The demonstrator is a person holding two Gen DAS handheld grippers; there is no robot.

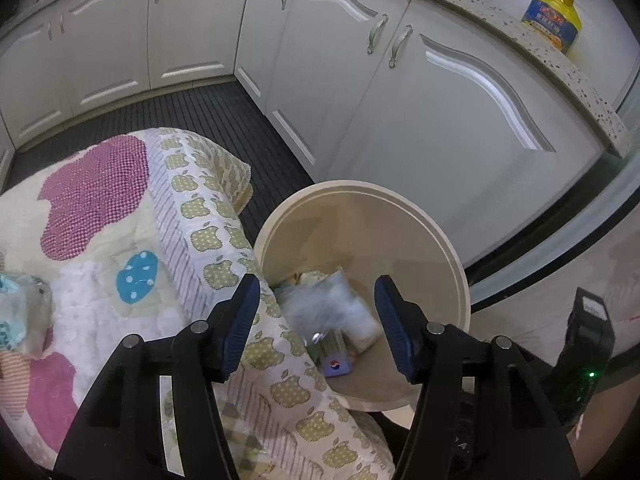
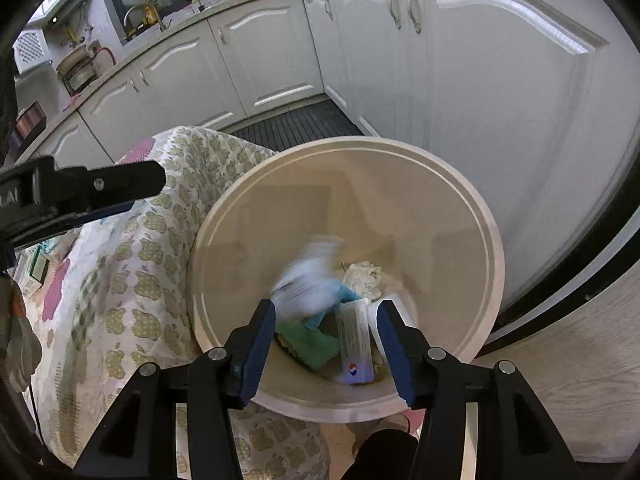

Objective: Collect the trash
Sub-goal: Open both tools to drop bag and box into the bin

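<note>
A round beige trash bin (image 1: 440,240) (image 2: 484,248) stands on the floor beside a quilt-covered surface (image 1: 120,240) (image 2: 132,264). It holds several wrappers, a white box with a Pepsi logo (image 2: 356,352) (image 1: 338,365) and crumpled paper (image 2: 362,278). A blurred pale blue-white packet (image 2: 308,280) is in mid-air inside the bin, free of the fingers; in the left wrist view it shows as a clear plastic bag (image 1: 328,304). My right gripper (image 2: 326,350) is open and empty above the bin. My left gripper (image 1: 316,326) is open and empty over the bin's left edge.
White kitchen cabinets (image 1: 420,112) (image 2: 460,80) curve behind the bin. A yellow oil bottle (image 1: 554,20) stands on the speckled counter. More packets lie on the quilt at the left (image 1: 20,312) (image 2: 36,268). The left gripper's body (image 2: 80,192) crosses the right wrist view.
</note>
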